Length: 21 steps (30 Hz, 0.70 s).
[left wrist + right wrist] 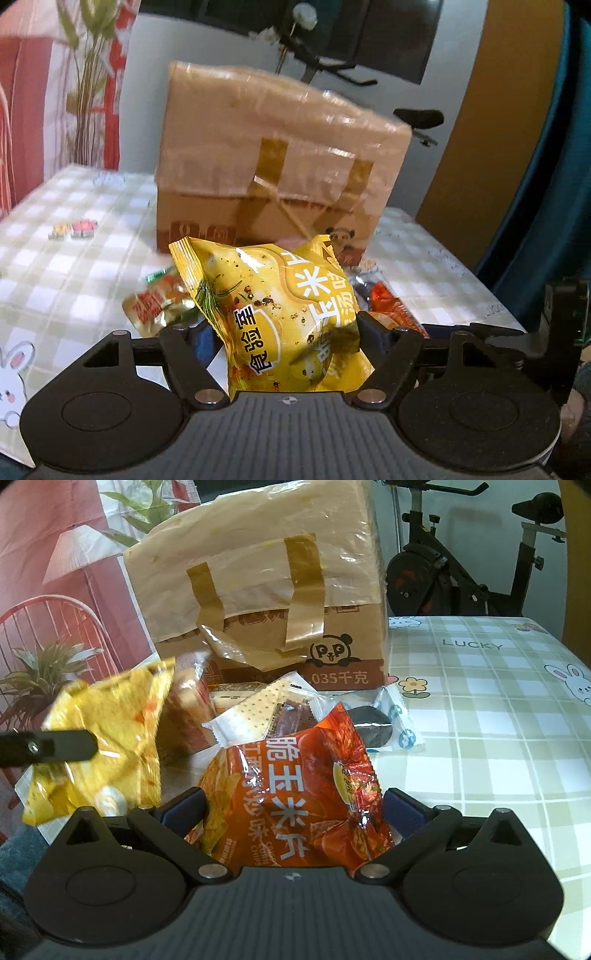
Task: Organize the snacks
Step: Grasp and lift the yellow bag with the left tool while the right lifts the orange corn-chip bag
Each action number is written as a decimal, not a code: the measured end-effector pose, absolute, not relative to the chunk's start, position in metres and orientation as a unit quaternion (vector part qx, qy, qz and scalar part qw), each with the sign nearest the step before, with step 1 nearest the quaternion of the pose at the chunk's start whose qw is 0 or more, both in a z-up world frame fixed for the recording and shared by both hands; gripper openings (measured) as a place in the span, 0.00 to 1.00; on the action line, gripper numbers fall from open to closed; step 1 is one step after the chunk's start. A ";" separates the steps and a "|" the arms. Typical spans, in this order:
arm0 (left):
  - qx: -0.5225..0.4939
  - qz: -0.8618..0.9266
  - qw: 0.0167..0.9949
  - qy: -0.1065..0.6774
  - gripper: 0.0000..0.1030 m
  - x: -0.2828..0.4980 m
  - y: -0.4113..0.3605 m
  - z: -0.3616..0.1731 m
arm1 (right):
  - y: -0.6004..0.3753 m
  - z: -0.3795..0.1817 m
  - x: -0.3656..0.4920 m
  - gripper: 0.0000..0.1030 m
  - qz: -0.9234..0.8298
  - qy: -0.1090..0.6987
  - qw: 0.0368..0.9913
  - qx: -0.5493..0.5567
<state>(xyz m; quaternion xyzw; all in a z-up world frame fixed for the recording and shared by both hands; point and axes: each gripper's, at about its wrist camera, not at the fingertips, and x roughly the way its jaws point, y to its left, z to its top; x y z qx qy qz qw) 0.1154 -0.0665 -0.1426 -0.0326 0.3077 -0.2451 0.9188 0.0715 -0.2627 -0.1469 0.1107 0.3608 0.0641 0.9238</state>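
My left gripper (284, 332) is shut on a yellow corn chip bag (280, 314) and holds it up above the table. The same bag shows at the left of the right wrist view (107, 734), with a left finger (55, 747) across it. My right gripper (295, 808) has its jaws around an orange-red corn chip bag (295, 797), pressing its sides. Behind it lie a white cracker packet (258, 709), a dark round cookie in a clear wrapper (373, 727) and other snack packets. A gold and green packet (159, 302) lies under the yellow bag.
A taped cardboard box (266, 602) with a panda logo stands behind the snacks on the green checked tablecloth (480, 720). An exercise bike (461, 572) stands beyond the table. A red printed backdrop (44, 590) is at the left.
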 end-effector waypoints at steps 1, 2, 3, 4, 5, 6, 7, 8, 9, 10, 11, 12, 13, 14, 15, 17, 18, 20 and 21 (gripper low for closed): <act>-0.033 -0.243 0.921 0.302 0.74 0.114 -0.066 -0.141 | -0.263 -0.145 0.070 0.95 0.067 0.356 0.926 0.110; -0.035 -0.240 0.924 0.295 0.74 0.113 -0.064 -0.139 | -0.263 -0.144 0.068 0.93 0.070 0.350 0.928 0.111; -0.037 -0.236 0.927 0.289 0.74 0.112 -0.062 -0.137 | -0.264 -0.141 0.066 0.87 0.074 0.343 0.929 0.114; -0.040 -0.231 0.931 0.280 0.74 0.110 -0.061 -0.135 | -0.264 -0.138 0.064 0.71 0.076 0.334 0.933 0.113; -0.042 -0.228 0.934 0.271 0.74 0.109 -0.059 -0.132 | -0.263 -0.135 0.063 0.66 0.082 0.328 0.934 0.111; -0.044 -0.223 0.938 0.263 0.74 0.108 -0.057 -0.129 | -0.262 -0.134 0.063 0.66 0.082 0.330 0.934 0.107; -0.043 -0.219 0.941 0.254 0.74 0.106 -0.056 -0.126 | -0.261 -0.133 0.063 0.66 0.082 0.330 0.935 0.105; -0.042 -0.214 0.945 0.245 0.74 0.105 -0.055 -0.123 | -0.262 -0.134 0.062 0.66 0.083 0.330 0.934 0.107; -0.041 -0.208 0.948 0.238 0.74 0.103 -0.055 -0.121 | -0.262 -0.133 0.061 0.65 0.084 0.329 0.934 0.110; -0.042 -0.203 0.950 0.235 0.74 0.103 -0.054 -0.120 | -0.263 -0.132 0.060 0.65 0.085 0.327 0.934 0.113; -0.044 -0.198 0.951 0.232 0.74 0.102 -0.053 -0.118 | -0.263 -0.131 0.060 0.65 0.085 0.324 0.936 0.113; -0.045 -0.194 0.953 0.230 0.74 0.103 -0.053 -0.117 | -0.263 -0.129 0.059 0.65 0.085 0.318 0.937 0.113; -0.045 -0.189 0.954 0.229 0.74 0.102 -0.052 -0.116 | -0.262 -0.127 0.058 0.65 0.084 0.312 0.940 0.113; -0.047 -0.185 0.955 0.229 0.74 0.102 -0.051 -0.116 | -0.262 -0.124 0.056 0.65 0.083 0.306 0.942 0.111; -0.049 -0.183 0.955 0.229 0.74 0.102 -0.050 -0.115 | -0.263 -0.122 0.055 0.65 0.082 0.300 0.944 0.110; -0.053 -0.178 0.956 0.229 0.74 0.102 -0.047 -0.114 | -0.264 -0.118 0.052 0.65 0.081 0.288 0.948 0.110; -0.054 -0.176 0.956 0.228 0.74 0.103 -0.046 -0.114 | -0.265 -0.116 0.051 0.65 0.080 0.283 0.949 0.112; -0.055 -0.173 0.958 0.223 0.74 0.105 -0.041 -0.111 | -0.268 -0.112 0.050 0.65 0.075 0.274 0.952 0.115; -0.055 -0.171 0.959 0.220 0.74 0.106 -0.041 -0.110 | -0.270 -0.110 0.049 0.65 0.071 0.268 0.954 0.116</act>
